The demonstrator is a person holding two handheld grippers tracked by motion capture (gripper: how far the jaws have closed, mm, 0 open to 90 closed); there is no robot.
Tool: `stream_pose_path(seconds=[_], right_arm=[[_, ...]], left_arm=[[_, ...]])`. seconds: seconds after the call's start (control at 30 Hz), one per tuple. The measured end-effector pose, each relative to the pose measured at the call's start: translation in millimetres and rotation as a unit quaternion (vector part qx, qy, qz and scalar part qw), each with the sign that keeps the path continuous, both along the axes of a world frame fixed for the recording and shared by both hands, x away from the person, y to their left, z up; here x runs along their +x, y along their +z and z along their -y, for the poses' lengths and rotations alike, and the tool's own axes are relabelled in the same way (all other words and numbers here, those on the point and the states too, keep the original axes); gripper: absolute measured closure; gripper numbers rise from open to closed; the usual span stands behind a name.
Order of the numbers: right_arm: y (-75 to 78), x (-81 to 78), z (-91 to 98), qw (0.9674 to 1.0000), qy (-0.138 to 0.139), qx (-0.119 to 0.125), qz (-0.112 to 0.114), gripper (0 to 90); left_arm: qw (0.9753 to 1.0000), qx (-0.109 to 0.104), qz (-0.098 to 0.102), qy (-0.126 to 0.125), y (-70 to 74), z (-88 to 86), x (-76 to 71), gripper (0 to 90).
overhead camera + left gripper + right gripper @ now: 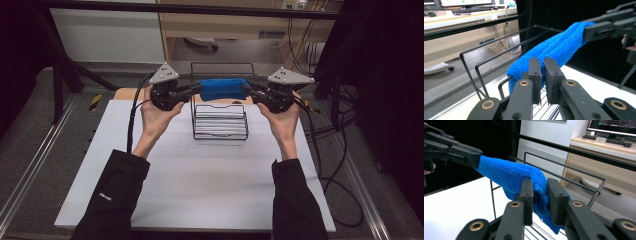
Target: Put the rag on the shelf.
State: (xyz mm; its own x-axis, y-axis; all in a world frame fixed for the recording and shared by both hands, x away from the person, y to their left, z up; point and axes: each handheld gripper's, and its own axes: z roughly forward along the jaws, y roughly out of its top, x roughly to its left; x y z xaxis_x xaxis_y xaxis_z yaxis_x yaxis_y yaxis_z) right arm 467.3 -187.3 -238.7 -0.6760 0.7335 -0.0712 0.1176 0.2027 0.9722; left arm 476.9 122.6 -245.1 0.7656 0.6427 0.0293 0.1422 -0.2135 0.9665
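Blue cloth [223,88] is pinched at both ends by the left gripper [196,89] and right gripper [248,90], stretched over the wire rack [220,129]; not yet draped, seemingly.

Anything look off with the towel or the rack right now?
Nothing stands out. The blue towel is stretched between the left tool and the right tool, held above the wire rack, which stands upright on the white table. No tears or spills.
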Motion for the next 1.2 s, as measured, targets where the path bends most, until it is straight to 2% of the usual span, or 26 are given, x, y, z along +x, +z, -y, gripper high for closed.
stream_pose_path(seconds=[0.07,0.17,0.3,0.37,0.43,0.5,0.6,0.67,0.8,0.93,1.2], right_arm=[[1.1,-2.6,0.9,1.0,0.007,0.001,-0.005,64.8],[4.3,-7.7,3.2,1.0,0.006,0.003,0.004,56.1],[12.0,-12.3,5.1,0.9992,0.017,0.035,0.007,52.3],[14.9,-13.7,2.9,0.999,0.021,0.04,0.003,59.1],[14.7,-13.1,0.2,0.9987,0.027,0.04,-0.017,72.3],[12.2,-11.7,-2.4,0.9982,0.033,0.035,-0.035,80.6],[6.4,-8.9,-5.0,0.9975,0.03,0.025,-0.059,86.2],[2.0,-7.7,-5.8,0.9971,0.027,0.016,-0.069,86.7],[-9.0,-5.2,-6.1,0.9964,0.016,0.004,-0.084,86.4],[-20.7,-2.0,-5.0,0.9959,0.008,-0.001,-0.09,85.2],[-35.5,3.2,-6.7,0.9961,-0.002,-0.005,-0.088,81.0]], left_arm=[[1.0,0.001,-0.002,0.002,-3.2,0.5,0.4,84.7],[1.0,0.005,-0.004,0.003,-6.5,1.3,0.9,85.0],[0.9999,0.014,-0.001,0.005,-9.2,4.0,0.3,85.2],[0.9999,0.015,-0.002,0.005,-10.5,4.4,0.6,85.2],[0.9999,0.012,-0.002,0.004,-11.7,4.2,0.7,85.2],[0.9999,0.014,-0.004,0.0,-12.7,3.3,0.4,84.7],[0.9999,0.011,-0.012,-0.001,-14.0,1.1,-1.2,78.9],[0.9997,0.011,-0.02,0.0,-15.8,-0.8,-2.5,71.9],[0.9993,0.013,-0.034,-0.01,-19.6,-4.0,-5.4,71.2],[0.9985,0.025,-0.046,-0.017,-23.2,-3.1,-6.7,74.8],[0.997,0.051,-0.058,0.009,-34.5,5.4,2.7,82.0]])
